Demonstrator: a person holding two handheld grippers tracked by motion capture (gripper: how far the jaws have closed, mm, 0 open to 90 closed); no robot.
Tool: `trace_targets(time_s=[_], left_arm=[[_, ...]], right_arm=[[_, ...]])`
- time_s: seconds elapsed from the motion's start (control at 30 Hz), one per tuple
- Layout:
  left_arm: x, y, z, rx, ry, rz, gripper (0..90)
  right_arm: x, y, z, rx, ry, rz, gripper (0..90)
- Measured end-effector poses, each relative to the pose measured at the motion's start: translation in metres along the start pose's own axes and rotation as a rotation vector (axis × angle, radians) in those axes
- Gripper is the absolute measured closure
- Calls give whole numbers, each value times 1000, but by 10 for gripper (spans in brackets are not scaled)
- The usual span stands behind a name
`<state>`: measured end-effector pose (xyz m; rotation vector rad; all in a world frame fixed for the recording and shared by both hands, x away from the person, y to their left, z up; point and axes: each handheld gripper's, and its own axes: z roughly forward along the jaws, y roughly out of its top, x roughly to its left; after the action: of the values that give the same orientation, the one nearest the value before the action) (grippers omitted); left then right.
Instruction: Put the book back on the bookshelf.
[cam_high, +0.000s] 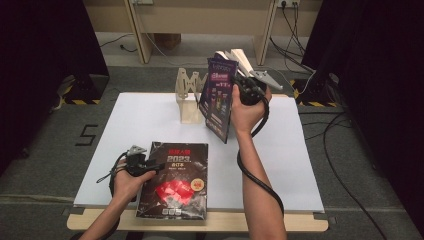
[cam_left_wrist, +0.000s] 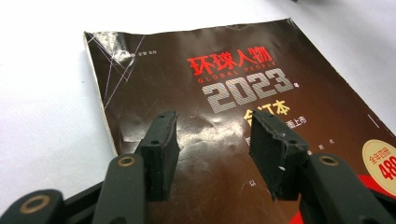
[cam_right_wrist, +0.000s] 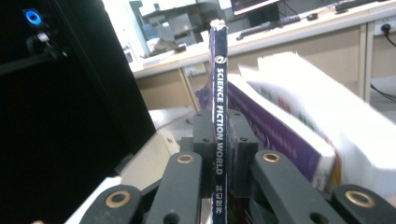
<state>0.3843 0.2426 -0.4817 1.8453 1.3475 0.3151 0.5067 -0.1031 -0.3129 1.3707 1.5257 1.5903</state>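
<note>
A purple magazine (cam_high: 218, 95) hangs in the air above the white table, beside the wooden rack (cam_high: 189, 97). My right gripper (cam_high: 235, 86) is shut on it. In the right gripper view the pads clamp its dark blue spine (cam_right_wrist: 219, 93), which reads SCIENCE FICTION WORLD, and its pages (cam_right_wrist: 299, 116) fan out to the right. A dark glossy magazine (cam_high: 175, 180) marked 2023 lies flat at the table's near edge. My left gripper (cam_high: 159, 167) rests over its left side. In the left gripper view the jaws stand open just above the cover (cam_left_wrist: 233, 93), with nothing between them (cam_left_wrist: 213, 151).
The white tabletop (cam_high: 295, 160) sits on a wooden board. The zigzag wooden rack stands at the far middle of the table. Black curtains (cam_high: 380, 75) close both sides, and cables (cam_high: 345, 150) run on the floor at right. A wooden desk frame (cam_high: 200, 25) stands behind.
</note>
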Motion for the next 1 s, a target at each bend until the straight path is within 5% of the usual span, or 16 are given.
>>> trace_targets(time_s=[0.4, 1.0], left_arm=[[1, 0, 0, -5, 2, -8, 510], [-2, 0, 0, -6, 1, -4, 510]], right_arm=[[-2, -23, -34, -1, -38, -168, 844], [-28, -52, -73, 57, -62, -194, 831]])
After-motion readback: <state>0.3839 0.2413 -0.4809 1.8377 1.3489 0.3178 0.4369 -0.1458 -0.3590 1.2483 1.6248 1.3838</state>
